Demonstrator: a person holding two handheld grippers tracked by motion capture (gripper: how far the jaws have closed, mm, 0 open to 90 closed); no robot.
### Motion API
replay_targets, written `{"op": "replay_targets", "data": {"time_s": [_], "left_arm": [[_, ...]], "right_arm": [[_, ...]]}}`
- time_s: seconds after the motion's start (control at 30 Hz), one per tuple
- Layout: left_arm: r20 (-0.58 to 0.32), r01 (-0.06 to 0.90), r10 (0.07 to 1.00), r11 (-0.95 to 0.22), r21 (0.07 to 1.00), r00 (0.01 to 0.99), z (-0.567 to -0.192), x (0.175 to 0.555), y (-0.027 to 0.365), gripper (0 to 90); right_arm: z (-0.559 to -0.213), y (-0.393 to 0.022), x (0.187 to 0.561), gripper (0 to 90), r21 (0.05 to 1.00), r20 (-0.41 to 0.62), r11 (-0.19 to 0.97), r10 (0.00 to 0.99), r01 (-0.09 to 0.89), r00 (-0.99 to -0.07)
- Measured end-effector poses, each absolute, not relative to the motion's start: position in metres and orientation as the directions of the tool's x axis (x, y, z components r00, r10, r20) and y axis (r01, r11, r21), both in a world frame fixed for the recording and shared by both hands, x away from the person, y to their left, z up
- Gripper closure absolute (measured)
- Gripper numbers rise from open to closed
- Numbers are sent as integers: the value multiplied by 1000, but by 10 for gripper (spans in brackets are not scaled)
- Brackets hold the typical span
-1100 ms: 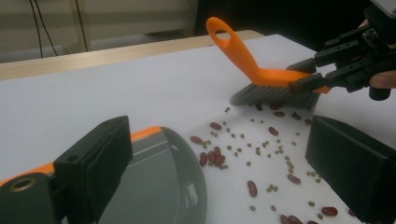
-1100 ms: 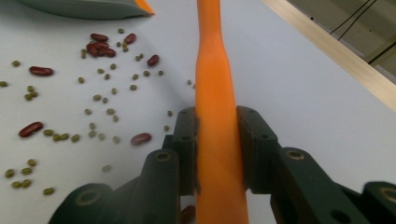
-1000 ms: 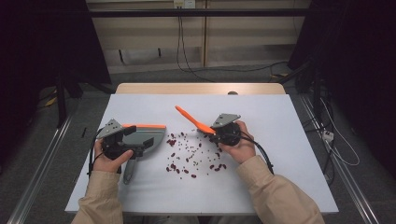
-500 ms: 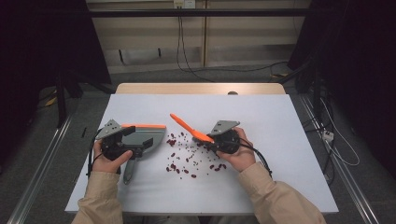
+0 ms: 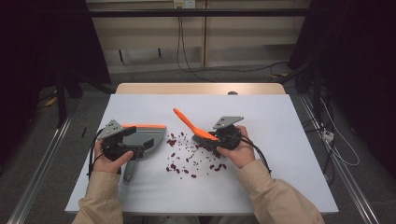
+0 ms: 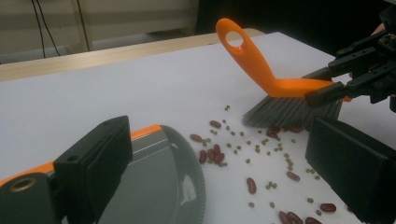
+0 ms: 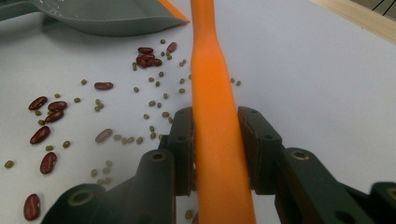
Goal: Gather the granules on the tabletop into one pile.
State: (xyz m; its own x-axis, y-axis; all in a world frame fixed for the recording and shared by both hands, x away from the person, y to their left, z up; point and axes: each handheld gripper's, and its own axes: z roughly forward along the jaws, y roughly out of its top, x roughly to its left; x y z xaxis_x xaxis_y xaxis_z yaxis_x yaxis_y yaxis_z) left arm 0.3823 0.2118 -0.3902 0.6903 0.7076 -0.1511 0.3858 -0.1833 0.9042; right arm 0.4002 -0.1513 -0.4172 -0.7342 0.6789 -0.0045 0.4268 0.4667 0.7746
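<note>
Sweeping under way, far from finished. Beans (image 5: 194, 158) mostly loose on the desk (image 5: 280, 140), spread between dustpan (image 5: 142, 137) and brush (image 5: 196, 128); pan interior looks bare as far as the left gripper view shows (rear part hidden by the jaws). A small cluster of red beans lies just beside the pan lip. Judged: early stage, nearly all of the pile left to gather.

Right gripper (image 5: 212, 139) clamped on the orange brush handle, pads pressing both sides in the right gripper view; jaws have just been opening slightly, handle between them. Bristles down on the desk at the far edge of the spill, handle tilted up and away.

Left gripper (image 5: 135, 142) at the grey dustpan, seemingly holding it at the rear; grip itself not readable, jaws standing wide in its own view.

Beans: two kinds, larger dark-red kidney-shaped ones and many small greenish round ones (likely to roll). Pan: grey, orange edge strip, mouth facing the spill.
</note>
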Motion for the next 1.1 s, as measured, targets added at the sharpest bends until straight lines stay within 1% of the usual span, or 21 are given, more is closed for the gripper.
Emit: {"op": "replay_targets", "data": {"time_s": [0.17, 0.23, 0.3, 0.4, 0.5, 0.6, 0.7, 0.8, 0.93, 1.1], "left_arm": [[-152, 387, 708, -183, 904, 689, -390, 382, 212, 74], [-152, 386, 707, -183, 904, 690, -390, 382, 212, 74], [-150, 385, 707, -184, 905, 691, -390, 382, 212, 74], [-149, 385, 707, -185, 904, 691, -390, 383, 212, 74], [-153, 387, 709, -182, 904, 689, -390, 383, 212, 74], [-153, 387, 708, -181, 904, 689, -391, 383, 213, 74], [-156, 390, 709, -180, 903, 688, -391, 383, 213, 74], [-161, 394, 711, -176, 902, 684, -392, 383, 214, 73], [-165, 399, 712, -174, 901, 683, -392, 383, 215, 73], [-168, 400, 715, -169, 901, 678, -391, 382, 217, 74]], "right_arm": [[-416, -150, 402, 703, 761, 2, 481, 671, 436, -742], [-415, -150, 401, 704, 759, -27, 496, 672, 422, -740], [-413, -154, 403, 705, 771, -3, 475, 668, 424, -744], [-412, -157, 405, 706, 786, -8, 464, 669, 409, -743], [-410, -160, 409, 705, 805, 13, 435, 666, 403, -746], [-407, -161, 416, 706, 818, -4, 426, 675, 386, -738], [-405, -163, 427, 706, 840, -1, 396, 684, 371, -729], [-404, -165, 441, 706, 855, -20, 380, 704, 353, -710], [-411, -163, 464, 706, 853, -21, 377, 714, 360, -700], [-422, -152, 487, 706, 861, -30, 383, 695, 334, -719]]}}
